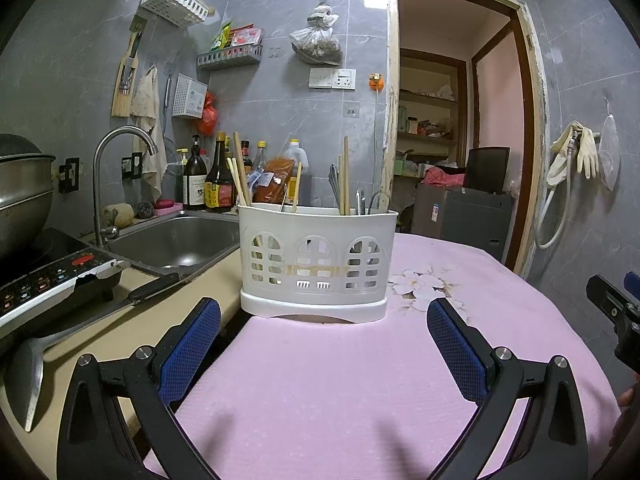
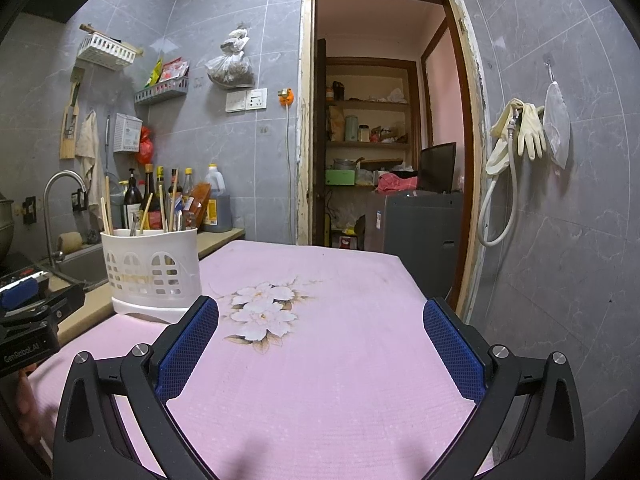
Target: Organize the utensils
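Note:
A white plastic utensil holder [image 1: 316, 264] stands on a pink flowered cloth [image 1: 320, 380], at its far left edge by the counter. Wooden chopsticks [image 1: 346, 176] and metal utensils [image 1: 335, 186] stick up out of it. My left gripper [image 1: 323, 322] is open and empty, its blue pads just short of the holder. In the right wrist view the holder [image 2: 152, 272] is at the left. My right gripper [image 2: 320, 324] is open and empty over the cloth [image 2: 340, 360], right of the holder. The left gripper's body [image 2: 28, 332] shows at the left edge.
A steel sink [image 1: 180, 244] with a tap [image 1: 116, 160] lies left of the holder. Sauce bottles [image 1: 218, 176] stand behind it. An induction cooker [image 1: 48, 276] carries a pot [image 1: 24, 192]. A knife [image 1: 132, 296] and a ladle [image 1: 28, 376] lie on the counter. A doorway [image 2: 384, 140] opens behind the table.

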The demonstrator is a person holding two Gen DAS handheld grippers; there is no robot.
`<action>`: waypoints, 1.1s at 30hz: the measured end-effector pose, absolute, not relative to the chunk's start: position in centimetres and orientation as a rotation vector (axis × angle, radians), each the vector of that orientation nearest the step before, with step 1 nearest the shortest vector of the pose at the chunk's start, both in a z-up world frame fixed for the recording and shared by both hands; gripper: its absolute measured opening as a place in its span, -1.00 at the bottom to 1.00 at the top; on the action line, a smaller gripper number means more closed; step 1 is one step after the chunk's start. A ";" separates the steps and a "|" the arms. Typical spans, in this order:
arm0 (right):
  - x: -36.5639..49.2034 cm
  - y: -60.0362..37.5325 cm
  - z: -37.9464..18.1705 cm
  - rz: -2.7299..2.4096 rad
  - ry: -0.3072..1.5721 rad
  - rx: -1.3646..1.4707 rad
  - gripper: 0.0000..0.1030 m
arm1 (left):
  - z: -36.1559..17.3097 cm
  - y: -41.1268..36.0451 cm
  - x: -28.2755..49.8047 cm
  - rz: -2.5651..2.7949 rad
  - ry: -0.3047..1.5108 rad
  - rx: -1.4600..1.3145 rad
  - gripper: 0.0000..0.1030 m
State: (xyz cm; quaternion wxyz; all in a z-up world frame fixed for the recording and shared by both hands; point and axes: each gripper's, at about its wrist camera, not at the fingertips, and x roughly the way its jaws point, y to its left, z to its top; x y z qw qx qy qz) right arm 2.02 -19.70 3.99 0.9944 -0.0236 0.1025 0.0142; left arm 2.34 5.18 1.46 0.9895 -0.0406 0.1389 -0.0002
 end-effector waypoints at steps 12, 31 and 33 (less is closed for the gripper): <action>2.0 -19.8 3.9 0.029 0.208 -0.047 1.00 | 1.5 5.2 2.4 0.001 0.276 -0.075 0.97; 1.9 -19.8 3.7 0.029 0.212 -0.046 1.00 | 1.5 5.2 2.4 0.000 0.276 -0.075 0.97; 2.0 -19.8 3.8 0.028 0.212 -0.046 1.00 | 1.5 5.2 2.5 -0.001 0.276 -0.075 0.97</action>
